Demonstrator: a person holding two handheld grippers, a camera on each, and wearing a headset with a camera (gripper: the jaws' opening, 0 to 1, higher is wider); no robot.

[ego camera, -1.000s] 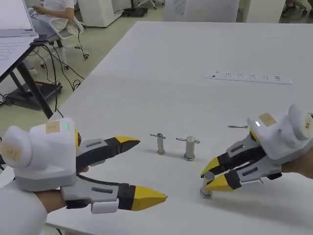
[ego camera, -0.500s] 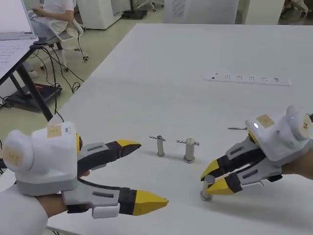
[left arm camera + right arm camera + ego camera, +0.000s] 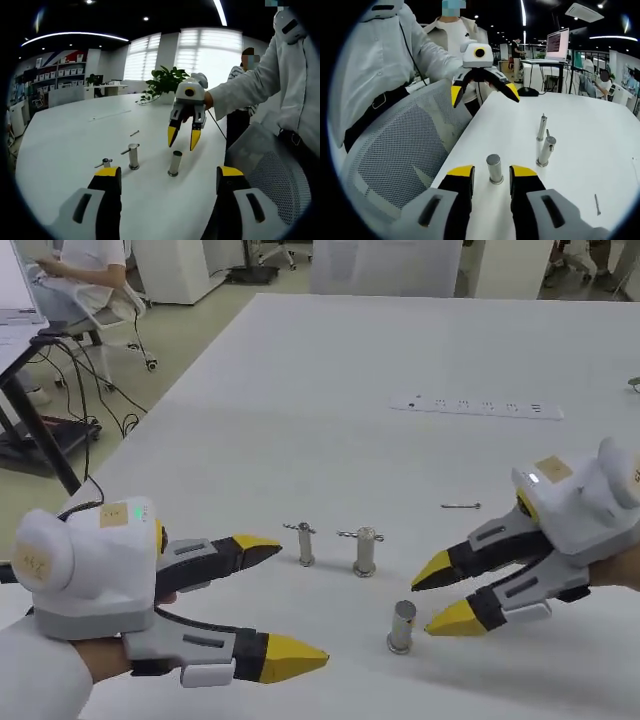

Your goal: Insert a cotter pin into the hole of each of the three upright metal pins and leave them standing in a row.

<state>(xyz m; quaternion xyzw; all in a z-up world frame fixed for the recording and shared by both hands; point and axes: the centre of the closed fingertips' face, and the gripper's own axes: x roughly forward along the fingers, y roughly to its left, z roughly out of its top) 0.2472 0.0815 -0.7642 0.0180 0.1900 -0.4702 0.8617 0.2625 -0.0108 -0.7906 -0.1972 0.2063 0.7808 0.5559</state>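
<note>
Steel and bare of any cotter, the third pin (image 3: 401,626) stood with the right gripper (image 3: 430,605) released just beside it, the left gripper (image 3: 297,600) gaping well apart from it, and the fitted pins (image 3: 365,551) and loose cotter pin (image 3: 461,506) beyond it, where, I judged, a stray jaw tip could topple it.

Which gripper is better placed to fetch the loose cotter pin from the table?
Right. The right gripper, fingers open, is on the same side as the loose cotter pin; the left gripper sits across the metal pins from it.
</note>
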